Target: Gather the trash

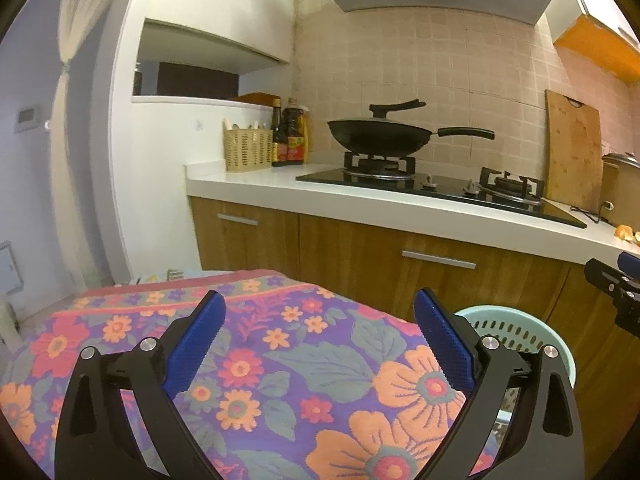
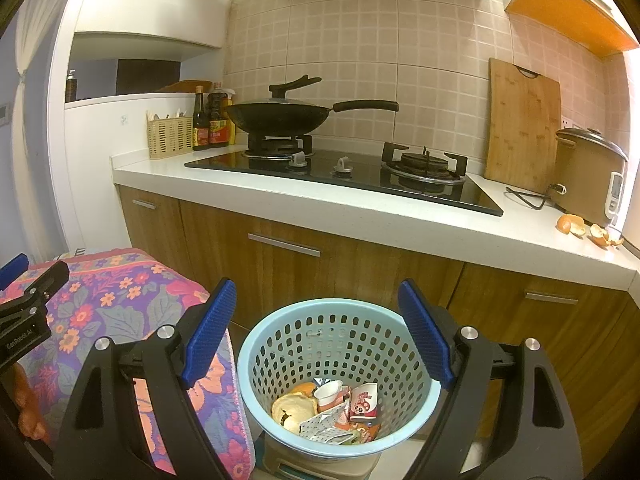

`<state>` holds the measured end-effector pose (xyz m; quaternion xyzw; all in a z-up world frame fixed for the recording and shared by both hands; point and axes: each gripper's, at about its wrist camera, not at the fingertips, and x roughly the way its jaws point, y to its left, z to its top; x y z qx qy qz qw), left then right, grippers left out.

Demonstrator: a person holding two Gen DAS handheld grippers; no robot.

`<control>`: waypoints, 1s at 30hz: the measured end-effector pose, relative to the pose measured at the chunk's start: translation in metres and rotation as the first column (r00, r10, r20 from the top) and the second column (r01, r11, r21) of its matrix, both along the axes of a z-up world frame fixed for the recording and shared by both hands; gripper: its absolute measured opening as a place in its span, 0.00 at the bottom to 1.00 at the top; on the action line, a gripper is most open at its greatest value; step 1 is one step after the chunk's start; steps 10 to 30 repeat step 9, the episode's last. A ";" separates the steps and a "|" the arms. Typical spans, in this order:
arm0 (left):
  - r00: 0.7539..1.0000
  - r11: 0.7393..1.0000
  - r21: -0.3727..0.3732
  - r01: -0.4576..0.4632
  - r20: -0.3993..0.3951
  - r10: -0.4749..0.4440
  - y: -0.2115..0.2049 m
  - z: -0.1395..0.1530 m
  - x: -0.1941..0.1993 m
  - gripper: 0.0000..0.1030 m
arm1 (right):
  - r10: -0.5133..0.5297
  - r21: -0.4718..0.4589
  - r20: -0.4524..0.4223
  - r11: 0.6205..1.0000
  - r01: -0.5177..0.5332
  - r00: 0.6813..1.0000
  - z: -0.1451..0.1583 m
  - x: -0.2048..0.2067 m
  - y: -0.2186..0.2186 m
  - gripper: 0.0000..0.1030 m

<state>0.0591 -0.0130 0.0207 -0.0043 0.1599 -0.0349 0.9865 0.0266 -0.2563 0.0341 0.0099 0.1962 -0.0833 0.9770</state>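
A light blue perforated trash basket (image 2: 280, 344) stands on the floor in front of the cabinets. Inside lie orange peel (image 2: 294, 406), a small printed cup (image 2: 364, 402) and crumpled wrappers (image 2: 326, 426). My right gripper (image 2: 316, 320) hangs above the basket, open, nothing between its blue pads. More orange peels (image 2: 588, 230) lie on the white counter (image 2: 360, 208) at the right, by the rice cooker. My left gripper (image 1: 320, 332) is open and empty over a floral cloth (image 1: 280, 360); the basket rim (image 1: 516, 316) shows to its right.
A wok (image 2: 280, 114) sits on the gas hob (image 2: 340, 172). A cutting board (image 2: 522, 124) leans on the tiled wall beside a rice cooker (image 2: 588, 176) with its cord. Sauce bottles (image 2: 212, 120) and a utensil basket (image 2: 170, 136) stand at the counter's left end.
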 end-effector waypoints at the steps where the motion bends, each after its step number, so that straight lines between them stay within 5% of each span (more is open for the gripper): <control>1: 1.000 1.000 -0.002 0.004 -0.005 -0.004 0.001 0.000 0.001 0.90 | -0.001 0.000 0.000 1.000 0.001 1.000 0.000 0.000 -0.001 0.76; 30: 1.000 1.000 -0.020 -0.003 -0.031 0.002 0.002 -0.001 0.003 0.92 | -0.004 0.007 -0.003 1.000 0.005 1.000 0.000 0.001 -0.002 0.76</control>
